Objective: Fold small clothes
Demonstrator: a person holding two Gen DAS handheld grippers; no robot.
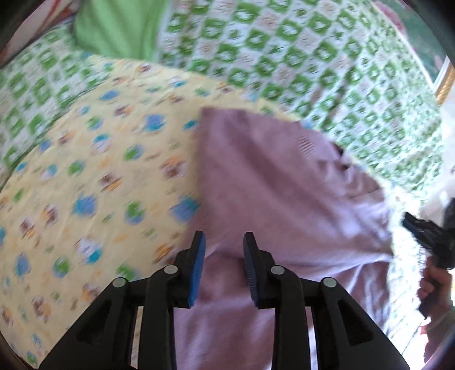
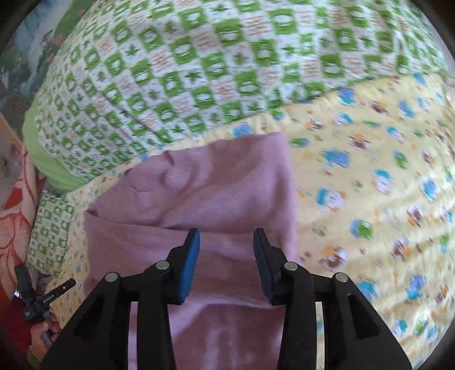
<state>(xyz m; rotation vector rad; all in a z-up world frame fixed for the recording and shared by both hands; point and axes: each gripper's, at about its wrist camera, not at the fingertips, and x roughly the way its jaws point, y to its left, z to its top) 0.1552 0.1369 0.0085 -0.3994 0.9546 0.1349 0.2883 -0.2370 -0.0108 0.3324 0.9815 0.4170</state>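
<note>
Both wrist cameras look steeply down, close over the bed; both views share the pink garment (image 1: 284,199).

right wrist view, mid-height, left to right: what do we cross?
Red floral fabric → green-and-white checked cloth → folded pink knit garment → yellow sheet with blue and green cartoon print.

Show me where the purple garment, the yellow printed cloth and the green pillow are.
purple garment (image 2: 227,187): right wrist view, its upper folded layer.
yellow printed cloth (image 1: 93,159): left wrist view, its flat middle.
green pillow (image 1: 119,25): left wrist view, its plain face.
</note>
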